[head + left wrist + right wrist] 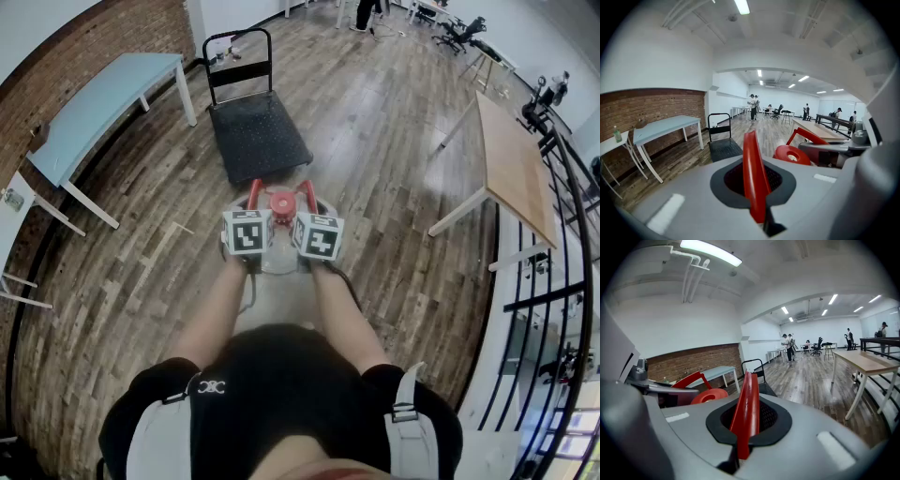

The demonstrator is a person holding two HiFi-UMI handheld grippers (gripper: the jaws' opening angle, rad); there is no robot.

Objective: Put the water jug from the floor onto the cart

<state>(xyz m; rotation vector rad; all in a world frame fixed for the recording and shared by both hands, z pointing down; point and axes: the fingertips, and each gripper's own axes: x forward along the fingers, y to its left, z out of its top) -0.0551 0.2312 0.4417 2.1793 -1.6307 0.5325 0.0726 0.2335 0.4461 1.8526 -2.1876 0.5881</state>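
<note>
Directly before the person, the water jug (279,258) is seen between the two grippers, its red cap (281,201) flanked by their red jaws. Whether it is off the wooden floor (394,112) cannot be told, nor can its fill. The jaws of the left gripper (254,187) are pressed together with nothing between them, and those of the right gripper (307,187) likewise. One cart (258,136) is placed just ahead of the jug, its black deck turned toward the person and its handle (239,37) at the far end. Nothing is seen on the floor between jug and cart. Three counters are counted: a light blue one (103,98) by the brick wall (56,66), a white one (14,202) nearer at the left edge, and a wooden one (511,164) to the right beside a black railing (572,206).
</note>
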